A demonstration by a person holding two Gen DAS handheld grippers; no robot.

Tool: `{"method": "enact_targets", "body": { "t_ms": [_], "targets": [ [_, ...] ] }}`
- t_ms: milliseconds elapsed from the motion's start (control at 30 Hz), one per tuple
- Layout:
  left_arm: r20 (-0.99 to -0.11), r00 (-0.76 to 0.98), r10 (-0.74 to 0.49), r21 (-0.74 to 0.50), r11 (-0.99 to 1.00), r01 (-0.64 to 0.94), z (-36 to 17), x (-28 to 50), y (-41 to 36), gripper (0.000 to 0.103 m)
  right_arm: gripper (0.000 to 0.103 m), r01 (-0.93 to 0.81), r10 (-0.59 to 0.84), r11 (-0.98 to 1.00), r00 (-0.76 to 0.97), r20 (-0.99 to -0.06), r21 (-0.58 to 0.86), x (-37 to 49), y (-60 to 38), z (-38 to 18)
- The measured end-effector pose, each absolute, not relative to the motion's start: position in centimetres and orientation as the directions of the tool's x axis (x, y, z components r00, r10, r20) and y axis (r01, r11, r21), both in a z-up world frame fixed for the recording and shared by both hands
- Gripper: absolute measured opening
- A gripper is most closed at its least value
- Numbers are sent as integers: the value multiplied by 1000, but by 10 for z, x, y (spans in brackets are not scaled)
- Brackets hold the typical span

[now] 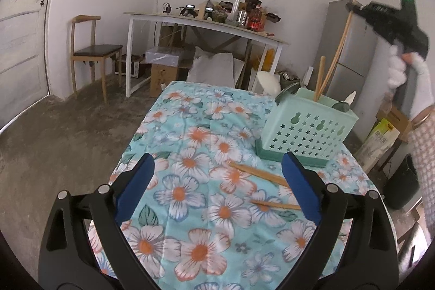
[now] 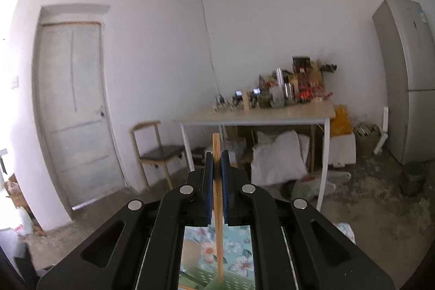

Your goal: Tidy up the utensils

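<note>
Both claws are seen here, and each is set for its own job. On the left gripper (image 1: 217,181) the blue fingers (image 1: 136,181) are spread wide and nothing is held between them. It is pointed down at the flowered cloth (image 1: 190,154) on the table, where two chopsticks (image 1: 258,174) are left lying flat, near each other and just in front of the green holder (image 1: 304,127). The wide gap seems to be kept so that a thin stick can be taken in from above.

The right gripper (image 2: 216,167) is pressed together on one chopstick (image 2: 217,197). The stick is pinched near its middle and is held almost upright, with one end poking up past the blue pads and the other end hanging down. Under it a bit of the cloth and the green holder's wall can be seen, so the stick is most likely held that way to be dropped straight down into the holder. In the left view that same gripper is seen lifted high, gripped by a gloved hand (image 1: 399,69).

Inside the holder, two chopsticks are already stood up, leaning on the rim, and some spoons (image 1: 345,102) are stood in other parts. The holes in the wall are probably there so that water can drip out.

Two sticks on the cloth are not yet put away.
</note>
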State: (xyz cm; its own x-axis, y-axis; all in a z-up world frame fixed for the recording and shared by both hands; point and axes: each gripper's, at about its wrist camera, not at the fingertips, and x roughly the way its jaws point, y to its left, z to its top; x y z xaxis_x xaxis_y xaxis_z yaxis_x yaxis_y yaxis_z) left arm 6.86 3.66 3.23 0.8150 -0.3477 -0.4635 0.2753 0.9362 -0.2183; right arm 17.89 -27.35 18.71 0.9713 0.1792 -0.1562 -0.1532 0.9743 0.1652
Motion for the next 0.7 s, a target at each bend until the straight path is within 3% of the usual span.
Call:
{"method": "enact_targets", "body": {
  "t_ms": [200, 267, 300, 333, 400, 633, 700],
  "targets": [
    [-467, 812, -350, -225, 935, 273, 29, 70, 40, 93, 10, -118, 183, 973, 919, -348, 200, 214, -274, 141],
    [-466, 812, -350, -226, 935, 273, 28, 70, 40, 93, 32, -114, 185, 971, 915, -358, 210, 212, -275, 138],
    [-465, 813, -351, -228, 935, 273, 28, 70, 41, 94, 47, -108, 179, 971, 920, -348, 215, 206, -277, 140],
    [-465, 813, -352, -229, 934, 273, 28, 70, 40, 94, 54, -106, 177, 970, 926, -335, 219, 200, -279, 143],
    [-464, 812, -354, -231, 933, 276, 28, 71, 38, 94, 58, -108, 175, 969, 933, -314, 221, 189, -284, 152],
    [-465, 803, -373, -239, 926, 292, 29, 68, 29, 95, 93, -92, 140, 976, 959, -247, 198, 120, -295, 171],
    [-468, 798, -380, -245, 923, 296, 29, 68, 27, 95, 96, -82, 127, 980, 961, -247, 183, 99, -292, 165]
  ]
}}
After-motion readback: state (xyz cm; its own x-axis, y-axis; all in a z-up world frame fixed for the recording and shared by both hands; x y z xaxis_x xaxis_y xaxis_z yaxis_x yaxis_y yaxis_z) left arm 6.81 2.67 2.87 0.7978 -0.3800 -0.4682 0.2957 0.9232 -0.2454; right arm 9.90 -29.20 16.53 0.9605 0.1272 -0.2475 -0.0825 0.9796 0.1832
